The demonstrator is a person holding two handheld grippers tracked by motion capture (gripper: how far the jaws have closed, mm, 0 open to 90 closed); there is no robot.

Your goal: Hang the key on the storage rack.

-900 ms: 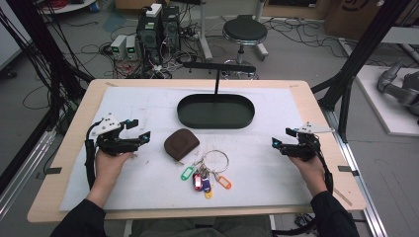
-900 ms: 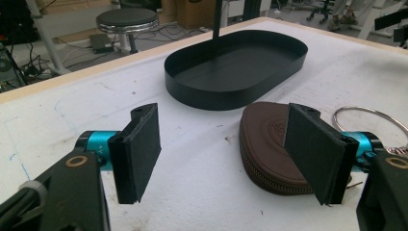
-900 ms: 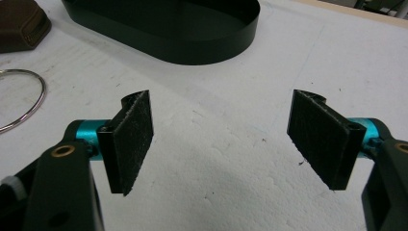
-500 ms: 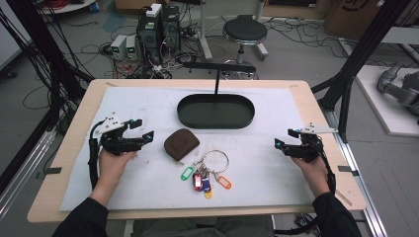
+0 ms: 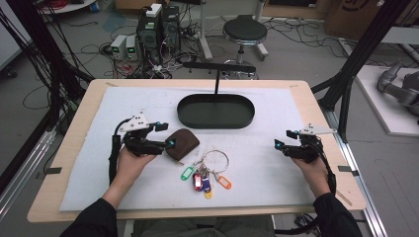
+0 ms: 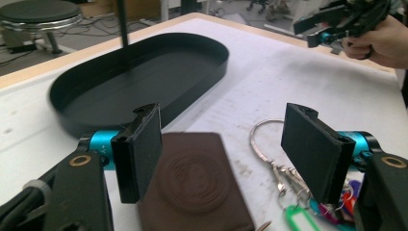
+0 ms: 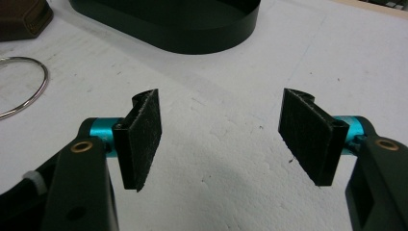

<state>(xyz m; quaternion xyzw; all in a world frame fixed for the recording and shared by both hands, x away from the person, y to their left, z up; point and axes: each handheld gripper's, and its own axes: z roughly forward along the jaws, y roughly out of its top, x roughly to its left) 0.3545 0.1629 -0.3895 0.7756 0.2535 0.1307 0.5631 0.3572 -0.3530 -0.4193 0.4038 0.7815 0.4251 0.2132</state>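
Observation:
A brown leather pouch (image 5: 181, 143) lies at the middle of the white mat, and in the left gripper view the pouch (image 6: 195, 183) sits just below and between the jaws. My left gripper (image 5: 166, 134) is open at the pouch's left edge, jaws wide apart with nothing held. A key ring with several coloured tags (image 5: 206, 173) rests in front of the pouch; its ring (image 6: 267, 144) shows under the jaw on the right of the left gripper view. My right gripper (image 5: 282, 139) hovers open over bare mat at the right.
A black oval tray (image 5: 216, 111) with an upright post and crossbar stands at the back centre. The wooden table edge (image 5: 197, 213) borders the white mat. A stool, computers and cables sit on the floor beyond. The key ring's edge (image 7: 29, 86) lies left of my right gripper.
My left gripper has moved right, up to the pouch's left edge. My right gripper has drifted slightly back toward the person's side.

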